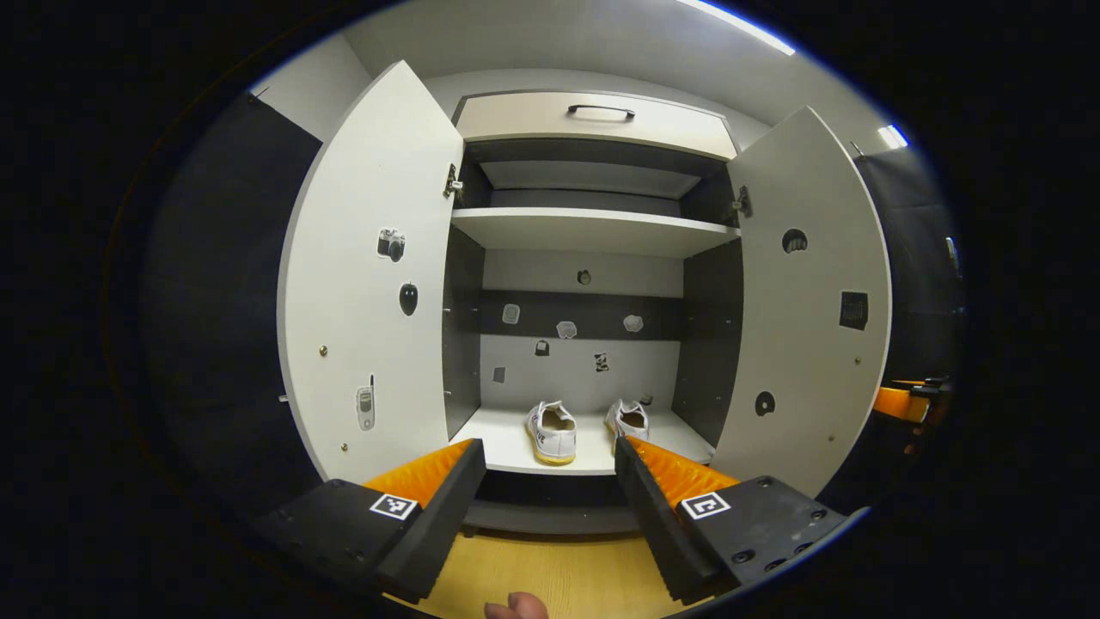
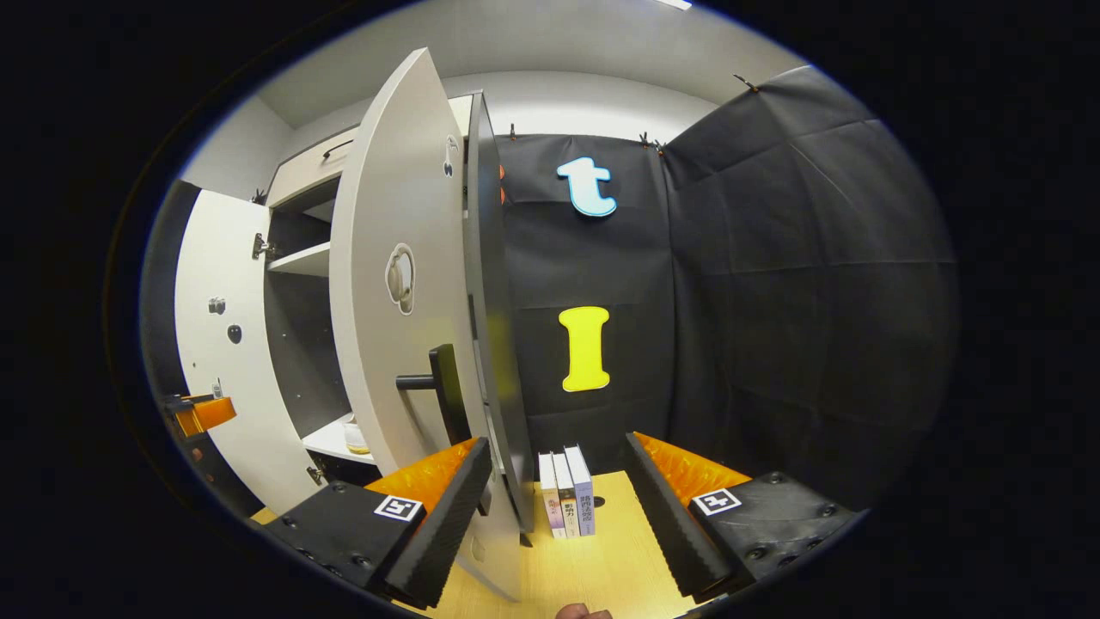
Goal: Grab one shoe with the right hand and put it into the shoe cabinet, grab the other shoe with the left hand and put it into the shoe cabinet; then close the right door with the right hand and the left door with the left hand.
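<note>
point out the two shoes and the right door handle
left shoe point(image 1: 552, 430), left gripper view, on its white upper.
right shoe point(image 1: 630, 419), left gripper view, on its heel opening.
right door handle point(image 2: 445, 391), right gripper view, on the black vertical bar.

A: Where does the left gripper view look from?
B: Straight at the open shoe cabinet point(image 1: 593, 232), from in front, fairly near.
A: And the right gripper view?
B: Off to the cabinet's right, close against the right door point(image 2: 400, 284), facing its outer side.
A: Shared?
B: Both doors and the shelves.
</note>
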A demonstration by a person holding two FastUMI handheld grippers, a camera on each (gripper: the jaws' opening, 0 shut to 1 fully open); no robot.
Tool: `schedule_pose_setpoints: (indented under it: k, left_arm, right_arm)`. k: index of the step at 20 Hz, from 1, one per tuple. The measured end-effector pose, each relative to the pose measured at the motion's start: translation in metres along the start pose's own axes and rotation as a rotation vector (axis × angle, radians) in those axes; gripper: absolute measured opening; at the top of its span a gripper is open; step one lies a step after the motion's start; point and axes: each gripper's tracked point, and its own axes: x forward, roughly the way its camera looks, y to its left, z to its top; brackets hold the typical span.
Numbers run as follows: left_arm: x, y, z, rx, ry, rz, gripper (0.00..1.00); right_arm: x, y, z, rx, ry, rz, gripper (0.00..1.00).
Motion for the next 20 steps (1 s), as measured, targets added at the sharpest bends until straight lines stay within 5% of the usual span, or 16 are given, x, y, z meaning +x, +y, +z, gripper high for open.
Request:
schedule_pose_setpoints:
  k: [14, 20]
  left_arm:
    - [-0.039, 0.032, -0.004, 0.047, 0.003, -0.020, 0.95]
    - [-0.056, 0.063, -0.008, 0.026, 0.012, 0.000, 0.95]
  right_arm:
    - [-0.009, 0.030, -0.001, -0.008, -0.018, -0.046, 0.97]
    - [-0.014, 0.071, -0.006, -0.007, -0.016, -0.008, 0.97]
